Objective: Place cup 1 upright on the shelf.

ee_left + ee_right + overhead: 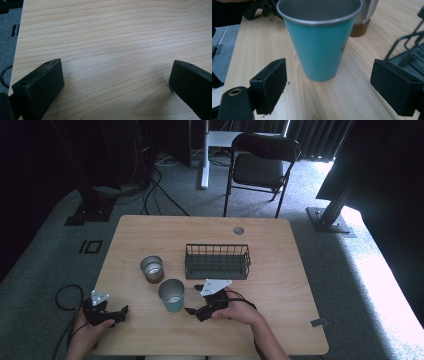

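Overhead, both grippers' jaws gape on a pale wooden table (280,270) over grey carpet (45,245), seemingly dim beyond.

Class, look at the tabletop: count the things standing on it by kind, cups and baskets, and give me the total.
Cups: 2, a teal cup and a silver cup with a brown base
Wire baskets: 1, a dark wire basket
Total: 3
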Demonstrator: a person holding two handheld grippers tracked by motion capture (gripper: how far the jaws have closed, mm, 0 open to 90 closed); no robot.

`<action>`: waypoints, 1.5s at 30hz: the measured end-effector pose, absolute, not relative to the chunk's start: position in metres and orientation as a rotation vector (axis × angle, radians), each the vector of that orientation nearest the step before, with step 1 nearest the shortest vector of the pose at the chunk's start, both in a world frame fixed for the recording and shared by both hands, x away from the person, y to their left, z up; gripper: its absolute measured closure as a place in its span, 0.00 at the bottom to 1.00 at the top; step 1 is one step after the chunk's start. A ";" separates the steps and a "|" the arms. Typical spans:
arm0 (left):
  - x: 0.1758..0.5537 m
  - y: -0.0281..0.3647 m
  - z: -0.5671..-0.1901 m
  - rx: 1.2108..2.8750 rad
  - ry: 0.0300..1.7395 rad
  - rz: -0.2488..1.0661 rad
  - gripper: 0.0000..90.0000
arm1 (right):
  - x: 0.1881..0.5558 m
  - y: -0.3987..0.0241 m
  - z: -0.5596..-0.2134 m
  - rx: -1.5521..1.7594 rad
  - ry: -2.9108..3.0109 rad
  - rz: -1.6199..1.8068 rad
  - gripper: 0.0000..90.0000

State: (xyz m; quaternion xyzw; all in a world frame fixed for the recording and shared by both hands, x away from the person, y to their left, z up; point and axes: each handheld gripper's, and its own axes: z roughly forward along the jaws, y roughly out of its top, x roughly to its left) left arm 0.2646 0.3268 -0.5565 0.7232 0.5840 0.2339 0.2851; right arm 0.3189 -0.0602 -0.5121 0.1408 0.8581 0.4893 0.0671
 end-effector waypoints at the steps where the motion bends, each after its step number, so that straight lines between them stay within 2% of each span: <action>1: 0.265 0.327 -0.556 1.934 1.562 0.626 0.01 | 0.319 -0.058 -0.512 0.419 2.586 1.478 0.15; 45: 0.265 0.327 -0.556 1.934 1.562 0.626 0.01 | 0.331 -0.003 -0.519 0.419 2.477 1.683 0.12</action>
